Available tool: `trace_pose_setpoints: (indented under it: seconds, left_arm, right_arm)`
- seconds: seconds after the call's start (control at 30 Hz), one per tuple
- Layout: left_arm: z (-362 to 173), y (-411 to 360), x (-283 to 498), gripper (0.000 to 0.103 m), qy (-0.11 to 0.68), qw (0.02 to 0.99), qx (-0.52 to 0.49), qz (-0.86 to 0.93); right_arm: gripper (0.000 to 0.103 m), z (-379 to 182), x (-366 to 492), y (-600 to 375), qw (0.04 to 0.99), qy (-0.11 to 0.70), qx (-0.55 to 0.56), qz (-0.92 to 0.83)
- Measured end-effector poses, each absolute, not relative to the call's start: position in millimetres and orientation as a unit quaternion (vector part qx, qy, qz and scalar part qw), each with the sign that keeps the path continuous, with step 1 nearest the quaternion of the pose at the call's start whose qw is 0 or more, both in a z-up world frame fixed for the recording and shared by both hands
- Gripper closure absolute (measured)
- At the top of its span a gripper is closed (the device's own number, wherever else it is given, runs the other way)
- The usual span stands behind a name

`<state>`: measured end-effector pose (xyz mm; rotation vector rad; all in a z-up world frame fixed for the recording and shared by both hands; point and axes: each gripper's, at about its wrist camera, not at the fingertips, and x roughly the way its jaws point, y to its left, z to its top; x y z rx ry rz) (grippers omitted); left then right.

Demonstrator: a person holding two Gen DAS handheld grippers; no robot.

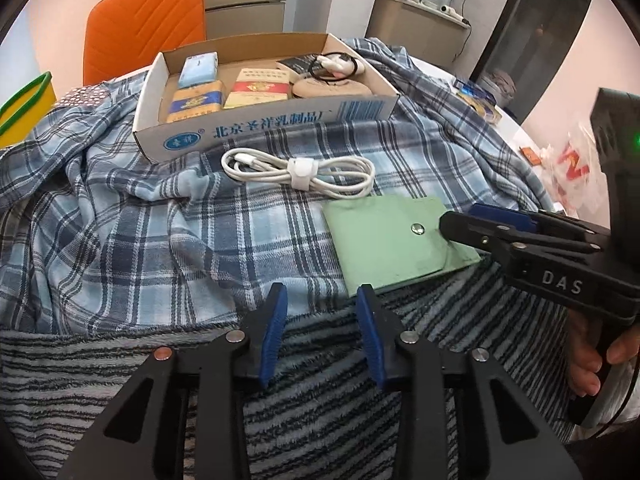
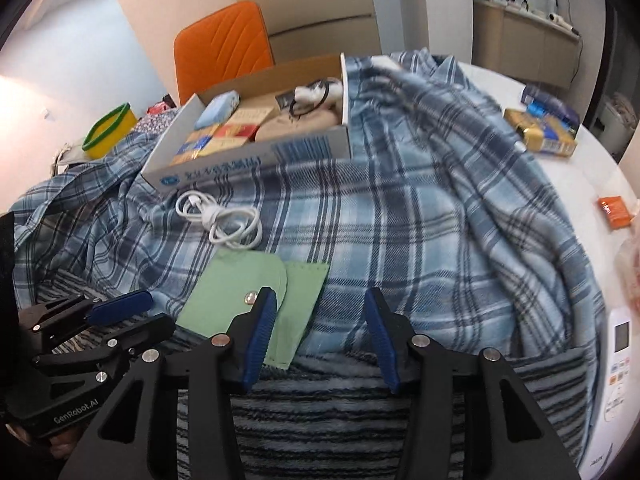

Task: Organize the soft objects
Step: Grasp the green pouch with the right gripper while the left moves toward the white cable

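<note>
Plaid blanket [image 1: 160,232] over striped fabric [image 1: 120,368]: green pouch [image 1: 384,240] and cable [image 1: 298,170] before a carton [image 1: 264,126].
Left view: left gripper [image 1: 322,334] narrowed, empty; right gripper [image 1: 460,222] at the pouch's snap flap, grip unclear.
Right view only: packets [image 2: 540,132] on white tabletop [image 2: 572,184]; right gripper [image 2: 320,332] half-open beside the flat pouch.

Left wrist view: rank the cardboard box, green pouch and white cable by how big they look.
1. cardboard box, clearly largest, though farthest away.
2. green pouch.
3. white cable, coiled. Its bundle spans about as wide as the pouch but is much thinner; the pouch lies nearer the camera, so that gap is unsure.
</note>
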<state>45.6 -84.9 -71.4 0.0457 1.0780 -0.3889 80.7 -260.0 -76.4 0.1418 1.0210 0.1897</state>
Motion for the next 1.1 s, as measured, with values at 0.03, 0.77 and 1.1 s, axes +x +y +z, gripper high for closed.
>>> trace_pose_setpoints:
  seconds: [0.03, 0.77, 1.1]
  left_arm:
    - [-71, -85, 45, 0.068, 0.51, 0.84, 0.023, -0.185]
    - [-64, -70, 62, 0.075, 0.495, 0.857, 0.023, -0.14]
    - [-65, -61, 100, 0.075, 0.498, 0.861, 0.042, -0.096]
  right_arm:
    - [0.059, -79, 82, -259, 0.863, 0.492, 0.07, 0.092]
    - [0.09, -52, 74, -222, 0.873, 0.457, 0.038, 0.165]
    - [0.09, -65, 123, -226, 0.854, 0.497, -0.006, 0.151]
